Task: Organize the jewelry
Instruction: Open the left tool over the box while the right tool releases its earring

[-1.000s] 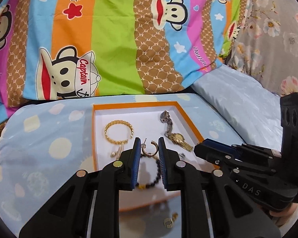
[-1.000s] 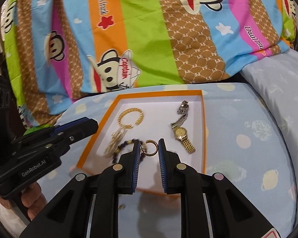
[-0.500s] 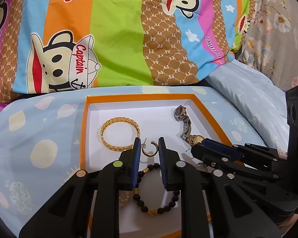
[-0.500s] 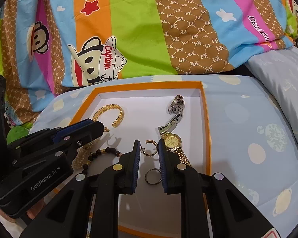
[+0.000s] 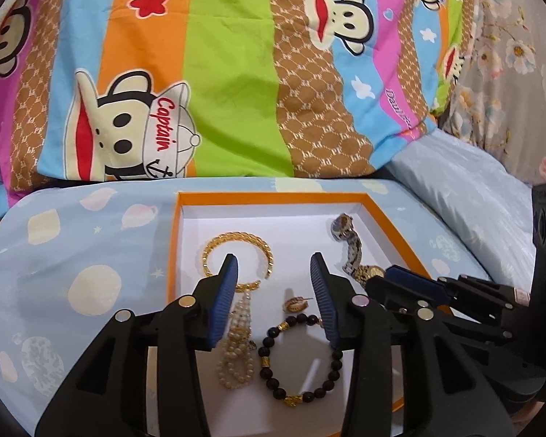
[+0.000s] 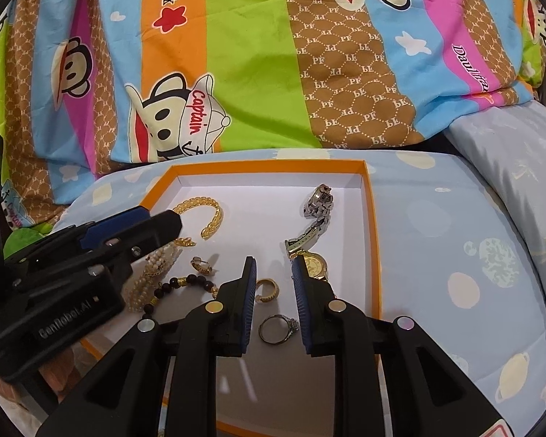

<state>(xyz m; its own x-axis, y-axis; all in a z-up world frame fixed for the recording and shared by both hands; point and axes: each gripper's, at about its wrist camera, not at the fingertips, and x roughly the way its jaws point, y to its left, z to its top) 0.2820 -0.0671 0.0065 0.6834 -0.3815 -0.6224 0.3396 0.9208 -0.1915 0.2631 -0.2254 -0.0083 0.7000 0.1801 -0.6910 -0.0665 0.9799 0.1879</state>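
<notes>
An orange-rimmed white tray (image 5: 273, 197) (image 6: 373, 225) lies on the blue bedding. In it lie a gold bangle (image 5: 236, 242) (image 6: 207, 211), a pearl strand (image 5: 236, 353) (image 6: 153, 269), a black bead bracelet (image 5: 302, 357) (image 6: 185, 284), a gold watch (image 5: 353, 251) (image 6: 315, 240), a silver ring (image 6: 277, 329) and two gold hoop earrings (image 5: 295, 304) (image 6: 202, 266) (image 6: 267, 290). My left gripper (image 5: 273, 271) is open and empty above one earring. My right gripper (image 6: 272, 269) is open and empty above the other earring.
A striped cartoon-monkey pillow (image 5: 218, 73) (image 6: 273, 54) stands right behind the tray. A pale blue pillow (image 5: 466, 196) and a floral cloth (image 5: 509, 54) lie to the right. Each gripper shows in the other's view, close above the tray.
Both grippers held gold hoop earrings over the tray. Both have opened, and the earrings now lie on the tray floor.
</notes>
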